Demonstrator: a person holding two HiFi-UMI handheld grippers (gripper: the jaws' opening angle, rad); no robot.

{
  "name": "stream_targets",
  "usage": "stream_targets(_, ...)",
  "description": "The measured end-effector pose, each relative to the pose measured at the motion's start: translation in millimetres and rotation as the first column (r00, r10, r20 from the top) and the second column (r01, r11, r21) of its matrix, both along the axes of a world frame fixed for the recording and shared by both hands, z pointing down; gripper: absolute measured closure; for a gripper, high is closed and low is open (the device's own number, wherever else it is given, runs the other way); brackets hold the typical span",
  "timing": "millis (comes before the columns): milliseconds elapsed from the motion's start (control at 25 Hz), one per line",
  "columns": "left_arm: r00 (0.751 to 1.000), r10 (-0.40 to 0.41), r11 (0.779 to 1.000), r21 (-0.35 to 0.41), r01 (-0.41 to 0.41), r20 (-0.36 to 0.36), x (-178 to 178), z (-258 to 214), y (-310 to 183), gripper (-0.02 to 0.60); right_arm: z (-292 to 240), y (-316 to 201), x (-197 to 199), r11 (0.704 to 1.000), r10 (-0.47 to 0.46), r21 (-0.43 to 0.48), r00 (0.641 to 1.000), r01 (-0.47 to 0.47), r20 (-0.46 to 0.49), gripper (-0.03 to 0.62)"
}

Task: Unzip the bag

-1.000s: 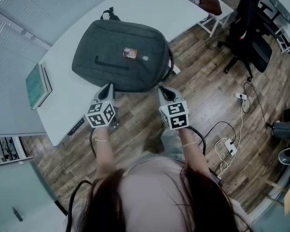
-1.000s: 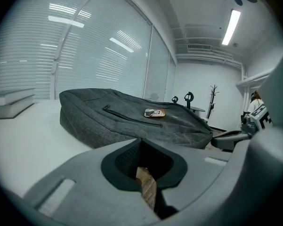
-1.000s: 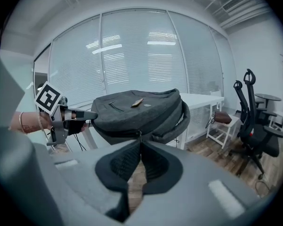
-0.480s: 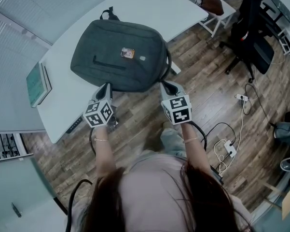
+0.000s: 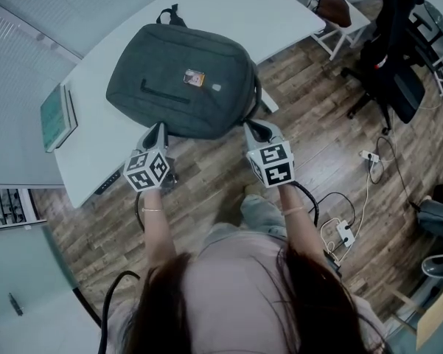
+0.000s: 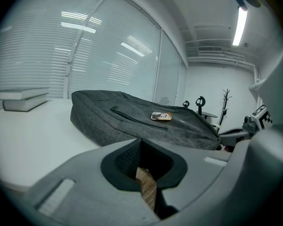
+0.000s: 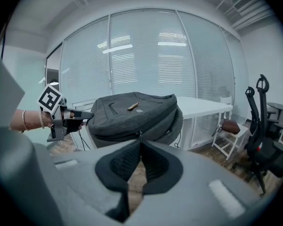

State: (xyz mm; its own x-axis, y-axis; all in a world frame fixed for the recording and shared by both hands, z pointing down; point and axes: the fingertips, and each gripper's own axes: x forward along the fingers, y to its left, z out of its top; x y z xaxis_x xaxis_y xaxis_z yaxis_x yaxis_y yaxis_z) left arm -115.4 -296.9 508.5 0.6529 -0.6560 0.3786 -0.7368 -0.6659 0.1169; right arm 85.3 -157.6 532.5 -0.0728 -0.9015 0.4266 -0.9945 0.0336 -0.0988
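A dark grey backpack (image 5: pixel 180 80) lies flat on the white table (image 5: pixel 228 6), with a small orange tag (image 5: pixel 194 77) on top. My left gripper (image 5: pixel 160 126) is shut, its tips against the bag's near-left corner; in the left gripper view (image 6: pixel 141 141) nothing shows between them, and the bag (image 6: pixel 132 121) lies just beyond. My right gripper (image 5: pixel 248 126) is at the bag's near-right edge. In the right gripper view (image 7: pixel 140 141) its jaws are closed on the zipper pull (image 7: pixel 140 134), which hangs from the side zip of the bag (image 7: pixel 132 114).
Two books (image 5: pixel 57 116) lie at the table's left end. A black office chair (image 5: pixel 398 57) and a white stool carrying a brown bag (image 5: pixel 335 9) stand to the right. A power strip (image 5: pixel 344 231) and cables lie on the wooden floor. Blinds run behind the table.
The right gripper has crept a little further along the bag's near edge. The left gripper has stayed at the corner, and both have stayed shut.
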Motion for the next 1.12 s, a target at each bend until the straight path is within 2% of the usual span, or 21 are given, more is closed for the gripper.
stream_targets(440, 0.992, -0.121, 0.993, 0.004, 0.122, -0.044, -3, -5, 1, 0.569, -3, -3, 4, 0.991, -0.13, -0.014, 0.992, 0.13, -0.005, 0.585)
stream_targets(600, 0.986, -0.148, 0.989, 0.009, 0.149, -0.075, -3, -8, 3, 0.568, -2, -3, 4, 0.989, -0.145, -0.005, 0.989, 0.145, 0.008, 0.585)
stream_targets(840, 0.991, -0.115, 0.993, 0.029, 0.117, -0.073, 3, -16, 19, 0.566, -3, -2, 4, 0.988, -0.153, 0.006, 0.988, 0.152, 0.023, 0.585)
stream_targets(960, 0.995, -0.062, 0.996, 0.052, 0.066, -0.074, 12, -26, 35, 0.566, -3, 0, 2, 0.989, -0.148, 0.01, 0.989, 0.147, 0.031, 0.585)
stream_targets(1000, 0.996, -0.038, 0.997, 0.058, 0.043, -0.077, 16, -30, 41, 0.552, -3, 1, 1, 0.99, -0.143, 0.012, 0.989, 0.143, 0.032, 0.585)
stream_targets(1040, 0.996, -0.015, 0.998, 0.062, 0.02, -0.083, 21, -33, 47, 0.503, -4, 2, 2, 0.99, -0.138, 0.014, 0.99, 0.137, 0.032, 0.585)
stream_targets(1120, 0.996, 0.023, 0.997, 0.069, -0.017, -0.091, 29, -38, 57, 0.492, -4, 5, 1, 0.992, -0.127, 0.013, 0.991, 0.127, 0.03, 0.585)
